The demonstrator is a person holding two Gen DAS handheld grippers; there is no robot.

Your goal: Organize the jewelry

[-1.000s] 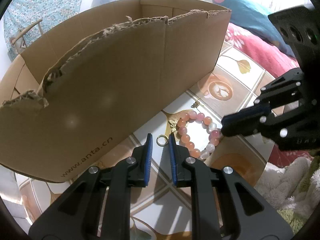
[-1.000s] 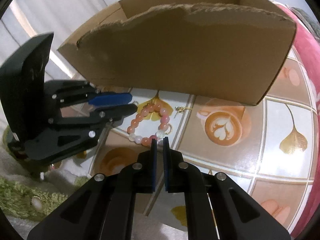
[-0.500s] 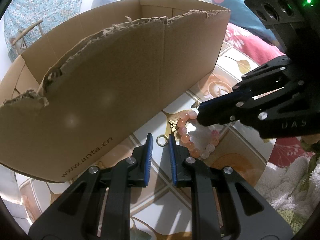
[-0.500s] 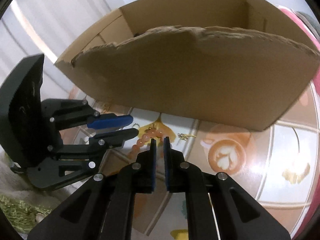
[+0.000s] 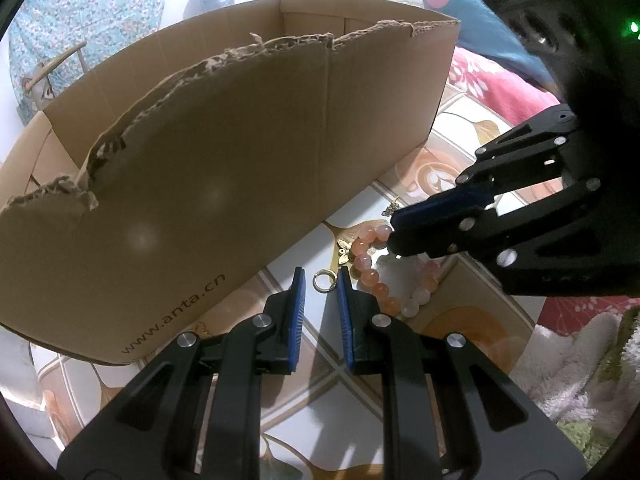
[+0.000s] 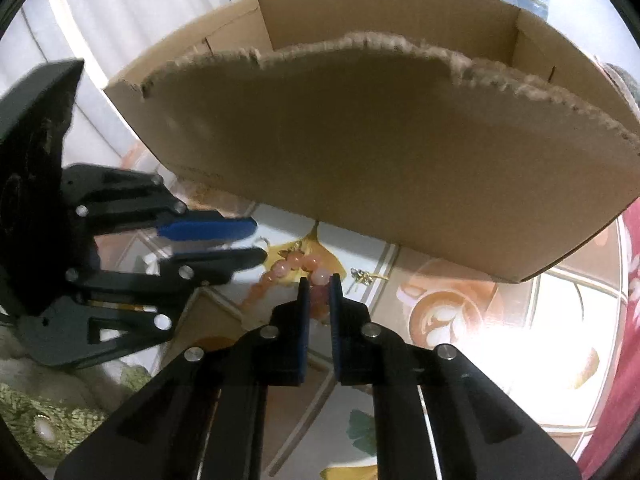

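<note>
Left gripper (image 5: 321,282) hovers with a narrow gap between its jaws, nothing in them, a small gold ring (image 5: 324,281) on the table just past its tips. At three o'clock of the ring lies the bead bracelet (image 5: 374,280). Right gripper (image 6: 319,286) pinches a bracelet bead, jaws nearly closed. The box (image 5: 240,168) stands at twelve o'clock.
</note>
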